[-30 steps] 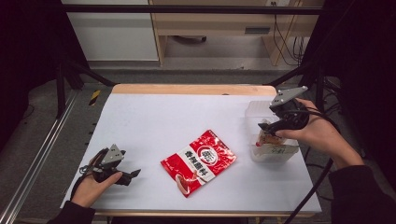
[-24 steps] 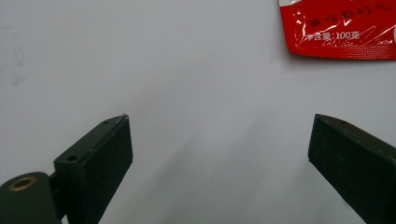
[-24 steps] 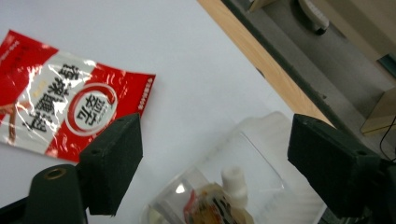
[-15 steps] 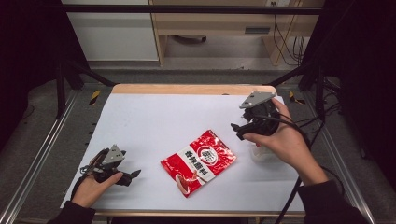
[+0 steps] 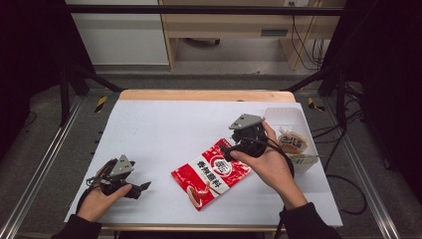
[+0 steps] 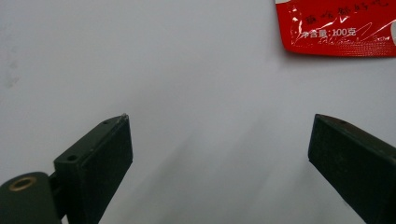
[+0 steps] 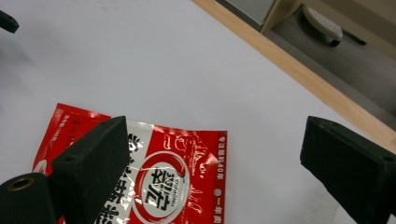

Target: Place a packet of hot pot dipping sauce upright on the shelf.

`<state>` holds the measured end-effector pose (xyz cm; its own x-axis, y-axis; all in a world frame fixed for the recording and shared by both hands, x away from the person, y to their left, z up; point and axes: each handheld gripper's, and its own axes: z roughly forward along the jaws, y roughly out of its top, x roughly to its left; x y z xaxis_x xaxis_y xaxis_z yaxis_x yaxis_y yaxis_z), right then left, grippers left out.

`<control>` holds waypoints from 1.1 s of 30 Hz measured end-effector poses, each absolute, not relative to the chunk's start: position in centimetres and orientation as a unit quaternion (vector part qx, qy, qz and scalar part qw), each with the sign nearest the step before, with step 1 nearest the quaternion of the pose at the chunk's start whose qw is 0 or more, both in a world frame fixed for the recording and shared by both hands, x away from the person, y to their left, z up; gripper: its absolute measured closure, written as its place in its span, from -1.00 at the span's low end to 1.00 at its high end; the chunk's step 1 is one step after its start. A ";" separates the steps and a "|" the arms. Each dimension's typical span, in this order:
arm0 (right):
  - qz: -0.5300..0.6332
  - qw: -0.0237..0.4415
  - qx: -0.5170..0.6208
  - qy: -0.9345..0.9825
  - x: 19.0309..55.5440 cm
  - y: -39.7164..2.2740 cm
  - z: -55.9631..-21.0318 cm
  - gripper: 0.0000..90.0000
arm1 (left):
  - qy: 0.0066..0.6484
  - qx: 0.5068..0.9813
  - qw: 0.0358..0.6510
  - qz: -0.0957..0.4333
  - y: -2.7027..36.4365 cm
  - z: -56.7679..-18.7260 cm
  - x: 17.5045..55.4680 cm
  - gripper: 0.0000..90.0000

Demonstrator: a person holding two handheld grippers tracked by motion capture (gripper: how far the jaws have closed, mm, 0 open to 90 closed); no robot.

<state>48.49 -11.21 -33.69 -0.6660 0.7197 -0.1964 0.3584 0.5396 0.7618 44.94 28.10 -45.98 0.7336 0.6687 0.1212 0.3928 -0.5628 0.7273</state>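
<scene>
A red and white snack packet (image 5: 211,172) lies flat on the white table, near the middle. My right gripper (image 5: 229,152) hovers over the packet's upper right corner; its jaws have just been opening and stand open with nothing between them. In the right gripper view the packet (image 7: 163,182) lies below the open right gripper (image 7: 215,130). My left gripper (image 5: 142,188) rests near the front left edge, open and holding nothing. The left gripper view has the open left gripper (image 6: 222,119) over bare table, with a corner of the packet (image 6: 336,28) at top right.
A clear plastic container (image 5: 293,117) at the table's right side holds a wrapped bun (image 5: 292,142). The white table (image 5: 164,129) has a wooden far edge (image 5: 199,94). Metal rails run along both sides, and cables lie on the floor at right.
The right hand has left the clear container and moved left and down to above the packet's corner, with its jaws spread wider. The left hand has stayed put.
</scene>
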 end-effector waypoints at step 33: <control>0.320 0.218 0.431 0.815 47.4 -13.9 -44.9 -0.69 | 0.290 0.870 0.347 0.197 25.6 -46.2 44.7 -0.83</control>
